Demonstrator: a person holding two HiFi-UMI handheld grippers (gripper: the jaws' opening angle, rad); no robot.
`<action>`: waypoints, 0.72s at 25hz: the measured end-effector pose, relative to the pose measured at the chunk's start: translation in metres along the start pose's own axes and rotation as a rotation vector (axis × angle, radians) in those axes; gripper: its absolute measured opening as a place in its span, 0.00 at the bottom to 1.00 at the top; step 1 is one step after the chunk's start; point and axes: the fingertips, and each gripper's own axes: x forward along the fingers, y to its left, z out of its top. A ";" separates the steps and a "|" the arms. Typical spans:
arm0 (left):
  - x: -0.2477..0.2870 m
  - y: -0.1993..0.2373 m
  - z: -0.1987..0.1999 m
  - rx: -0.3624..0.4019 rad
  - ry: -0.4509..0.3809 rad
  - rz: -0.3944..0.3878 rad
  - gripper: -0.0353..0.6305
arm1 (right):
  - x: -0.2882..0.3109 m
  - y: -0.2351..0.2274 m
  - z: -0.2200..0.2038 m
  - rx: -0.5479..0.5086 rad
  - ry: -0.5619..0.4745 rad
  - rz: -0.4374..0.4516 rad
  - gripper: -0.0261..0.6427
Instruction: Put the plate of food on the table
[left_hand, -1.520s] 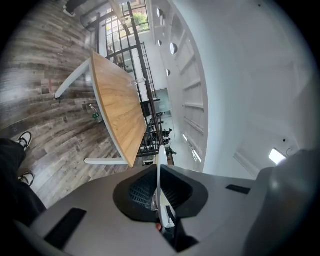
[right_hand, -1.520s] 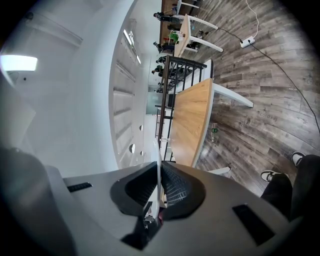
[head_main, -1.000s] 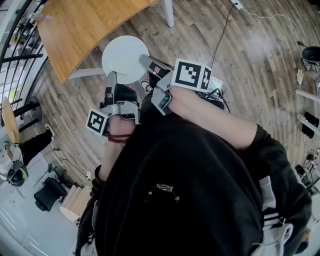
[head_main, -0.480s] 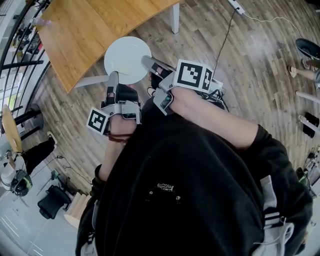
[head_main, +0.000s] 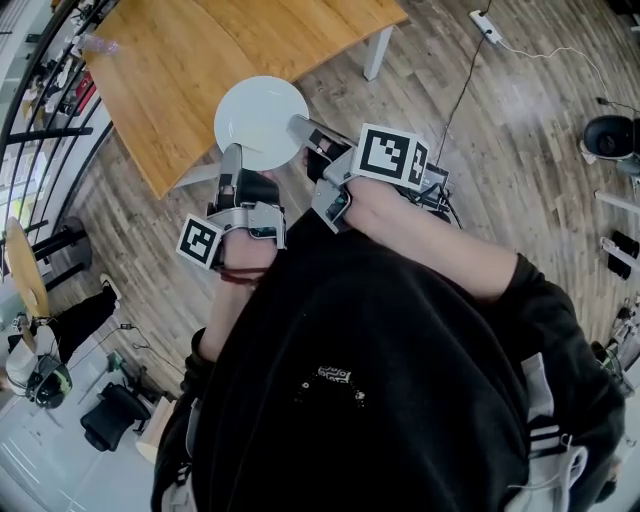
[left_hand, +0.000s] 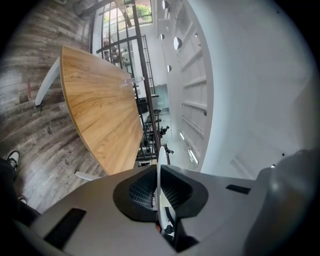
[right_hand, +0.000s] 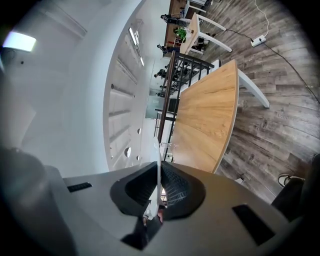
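Note:
A round white plate (head_main: 260, 120) hangs level over the near edge of the wooden table (head_main: 190, 55); its top looks plain white. My left gripper (head_main: 232, 155) is shut on the plate's near left rim, and my right gripper (head_main: 299, 125) is shut on its right rim. In the left gripper view the plate (left_hand: 158, 167) shows edge-on, pinched inside the left gripper (left_hand: 158, 187), with the table (left_hand: 100, 110) ahead. The right gripper view has the plate (right_hand: 158, 165) as a thin edge in the right gripper (right_hand: 159, 192), with the table (right_hand: 210, 120) beyond.
A clear bottle (head_main: 97, 45) lies on the table's far left. A white table leg (head_main: 377, 52) stands to the right. A power strip with cable (head_main: 487, 26) lies on the wood floor. Black railing (head_main: 45, 130) runs along the left.
Both grippers have carried the plate toward the table. The table has come nearer in the head view, and the plate now overlaps its edge.

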 end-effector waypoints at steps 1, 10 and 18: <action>0.000 -0.002 0.015 -0.005 0.002 -0.001 0.08 | 0.013 0.006 -0.006 -0.002 -0.004 -0.006 0.09; 0.004 0.012 0.060 0.031 0.012 0.008 0.08 | 0.056 0.003 -0.022 -0.015 -0.011 -0.039 0.08; 0.002 0.017 0.087 -0.001 0.008 -0.012 0.08 | 0.080 0.008 -0.034 -0.036 -0.018 -0.062 0.08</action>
